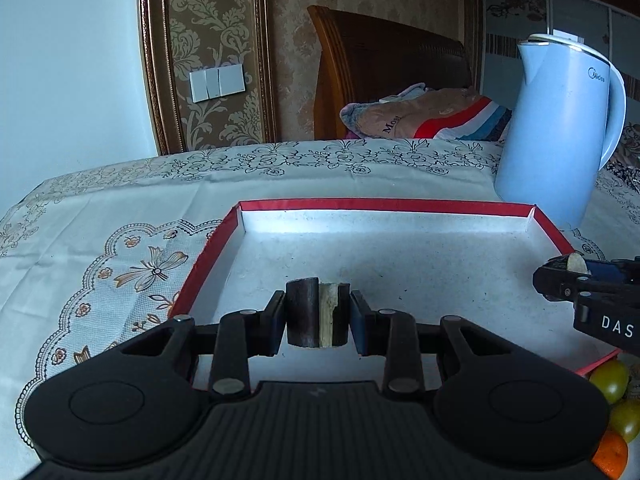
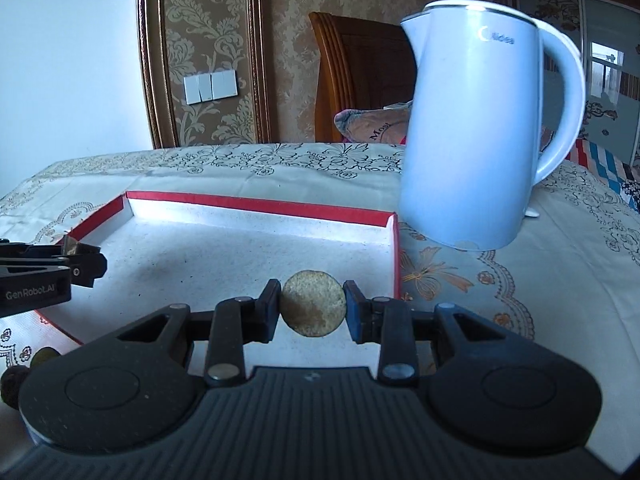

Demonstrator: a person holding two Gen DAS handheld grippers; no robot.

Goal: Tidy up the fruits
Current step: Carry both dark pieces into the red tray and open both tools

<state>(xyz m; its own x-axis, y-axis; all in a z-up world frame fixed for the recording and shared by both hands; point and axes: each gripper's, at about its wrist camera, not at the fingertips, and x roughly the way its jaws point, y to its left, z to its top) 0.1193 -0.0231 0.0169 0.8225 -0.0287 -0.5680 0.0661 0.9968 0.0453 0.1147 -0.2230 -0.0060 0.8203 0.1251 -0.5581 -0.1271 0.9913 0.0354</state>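
So the left gripper (image 1: 315, 314) is clamped on a short chunk of sugarcane (image 1: 316, 312), dark purple-brown skin on the outside, with a pale yellowish fibrous strip where it's been split or peeled down one side. It's a stubby cylinder, standing roughly upright between the fingers, long axis running up and down, pale strip facing the camera just right of center. It's held above the white floor of the red-edged tray (image 1: 384, 205), near the tray's near edge and left of its middle.

The right gripper (image 2: 313, 305) is closed on another piece, the round cut piece (image 2: 313, 304). From the right wrist view you're looking straight at its flat cut face: a pale tan, grainy disc with a slightly darker patch lower left. So its axis points back toward the camera and forward toward the far wall of the tray, with the fingers pinching it on its left and right sides. It sits over the tray's near right corner area, just inside the right wall.

In the left wrist view you can see the right gripper (image 1: 568, 270) coming in over the tray's right edge with that pale piece poking up.

The tray is on a table with a floral tablecloth (image 1: 120, 216), and a light blue kettle (image 2: 472, 136) stands just past the tray's far right corner. A few small fruits (image 1: 610, 378), greenish-yellow and orange, sit off the tray's near right corner.
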